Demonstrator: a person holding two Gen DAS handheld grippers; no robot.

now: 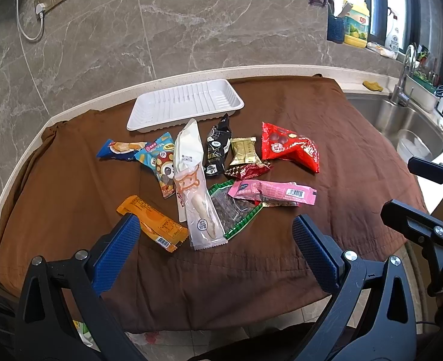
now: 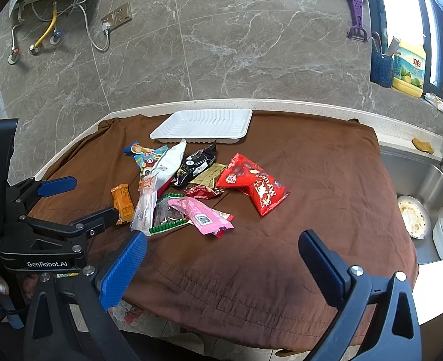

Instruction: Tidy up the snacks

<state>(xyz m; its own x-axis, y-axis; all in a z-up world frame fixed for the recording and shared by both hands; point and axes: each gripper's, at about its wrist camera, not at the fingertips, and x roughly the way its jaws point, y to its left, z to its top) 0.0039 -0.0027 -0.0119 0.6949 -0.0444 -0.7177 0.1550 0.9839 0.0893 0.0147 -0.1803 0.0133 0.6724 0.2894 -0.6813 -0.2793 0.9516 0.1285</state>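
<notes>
A: Where do the snacks lie?

B: In a loose heap on the brown cloth (image 1: 326, 138) that covers the counter (image 1: 251, 70), just in front of the white tray (image 1: 149, 114), which holds nothing. In the left wrist view the tray sits at about 12 o'clock from the heap.

A: And the left gripper (image 1: 215, 228)?

B: Its blue fingers (image 1: 119, 252) are spread wide and hold nothing. The orange packet (image 1: 152, 222) lies just beside the left-hand fingertip, partly hidden behind it; I cannot tell if they touch. The long clear packet (image 1: 200, 213) and the green-edged packet (image 1: 236, 210) lie between the fingers, toward 12 o'clock.

A: What else is in the heap?

B: The white pouch (image 1: 188, 147) overlaps the clear packet's far end. The blue cartoon packet (image 1: 161, 162) is at 10 o'clock from the clear one, the black packet (image 1: 218, 147) and gold packet (image 1: 244, 150) further back, and the pink packet (image 1: 272, 192) rests on the green-edged one. The red bag (image 1: 290, 147) lies at 2 o'clock, slightly apart.

A: The right gripper (image 2: 223, 240)?

B: Also wide apart and empty, above the bare cloth at the near edge. In its view the pink packet (image 2: 200, 213) lies ahead at 11 o'clock, the red bag (image 2: 254, 183) at about 12 to 1 o'clock, neither touched.

A: Anything off to the side?

B: A steel sink (image 1: 401, 120) at 3 o'clock from the cloth.
</notes>
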